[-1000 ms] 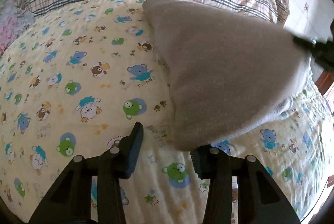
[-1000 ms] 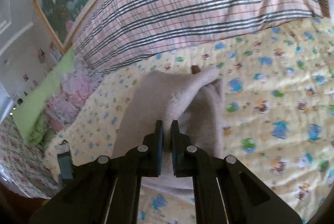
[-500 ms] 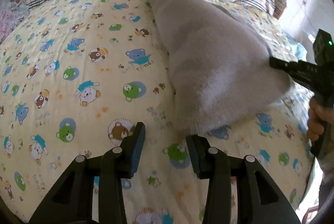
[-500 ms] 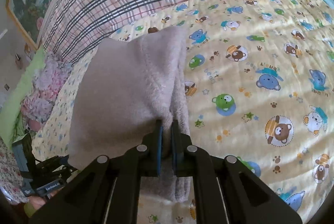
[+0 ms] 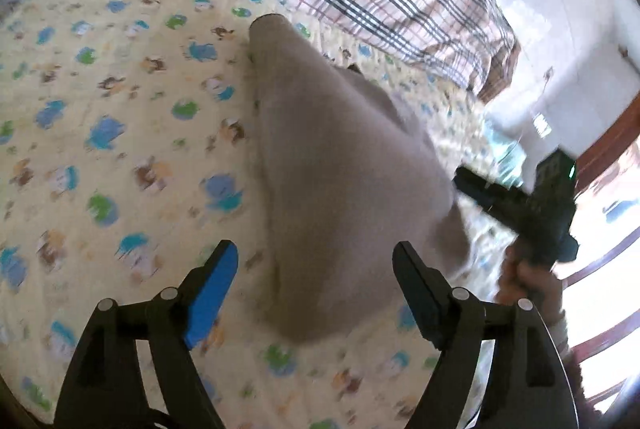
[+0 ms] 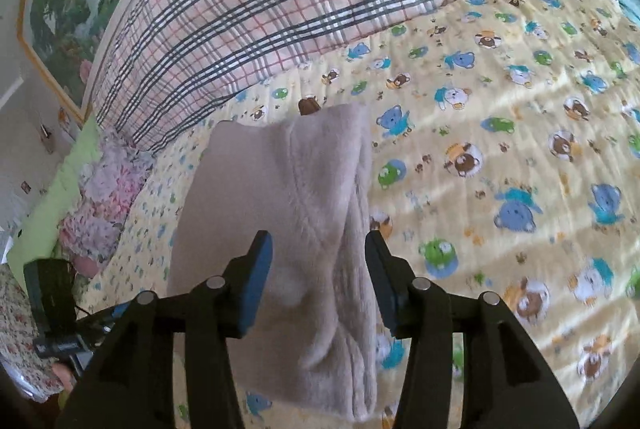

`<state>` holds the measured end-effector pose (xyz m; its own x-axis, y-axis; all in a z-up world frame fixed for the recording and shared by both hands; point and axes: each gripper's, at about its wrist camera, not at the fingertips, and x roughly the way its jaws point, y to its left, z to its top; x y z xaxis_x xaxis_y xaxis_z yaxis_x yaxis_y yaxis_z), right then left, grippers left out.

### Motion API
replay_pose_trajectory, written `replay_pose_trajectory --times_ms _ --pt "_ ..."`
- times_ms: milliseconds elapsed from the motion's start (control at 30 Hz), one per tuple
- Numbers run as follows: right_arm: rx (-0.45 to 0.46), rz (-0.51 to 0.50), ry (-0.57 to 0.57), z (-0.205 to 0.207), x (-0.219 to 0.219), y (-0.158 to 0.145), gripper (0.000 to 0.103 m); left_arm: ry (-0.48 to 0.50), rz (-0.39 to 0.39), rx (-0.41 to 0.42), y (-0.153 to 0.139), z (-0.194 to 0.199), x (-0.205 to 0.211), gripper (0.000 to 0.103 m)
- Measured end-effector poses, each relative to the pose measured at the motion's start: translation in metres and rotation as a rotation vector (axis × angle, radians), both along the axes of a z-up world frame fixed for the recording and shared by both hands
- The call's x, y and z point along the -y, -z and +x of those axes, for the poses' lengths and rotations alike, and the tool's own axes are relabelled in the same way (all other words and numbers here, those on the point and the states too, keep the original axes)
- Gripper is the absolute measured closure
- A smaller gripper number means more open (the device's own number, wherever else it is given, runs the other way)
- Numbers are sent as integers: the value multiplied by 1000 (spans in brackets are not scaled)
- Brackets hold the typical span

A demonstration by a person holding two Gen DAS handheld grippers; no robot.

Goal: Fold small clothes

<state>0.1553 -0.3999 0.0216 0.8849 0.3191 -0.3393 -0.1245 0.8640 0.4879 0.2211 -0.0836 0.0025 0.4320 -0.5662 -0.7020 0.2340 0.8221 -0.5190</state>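
Observation:
A beige fleece garment lies folded in a long wedge on the yellow bear-print sheet. My left gripper hovers over its near end with the jaws opening wide; the blue pads touch nothing. In the right wrist view the same garment runs away from my right gripper. Its jaws are opening, and the cloth lies between and under them with the pads off it. The right gripper also shows at the garment's right edge, held by a hand.
A pink plaid quilt is bunched along the far side of the sheet. A pink floral pillow lies at the left, with a framed picture on the wall. Wooden rails stand at the right.
The right gripper's jaws have parted and let go of the garment, which now lies flat on the sheet. The left jaws have spread wider, and that gripper has lifted and turned.

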Motion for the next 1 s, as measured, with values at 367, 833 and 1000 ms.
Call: replay_pose_trajectory --times_ms 367,833,1000 --pt "-73 50 -79 46 4 14 46 -10 -5 -128 43 92 32 6" --pt "-104 189 -204 67 1 27 69 37 -105 -77 54 97 35 52" --pt "-54 186 -237 44 -28 9 71 28 -107 -39 23 62 0 53"
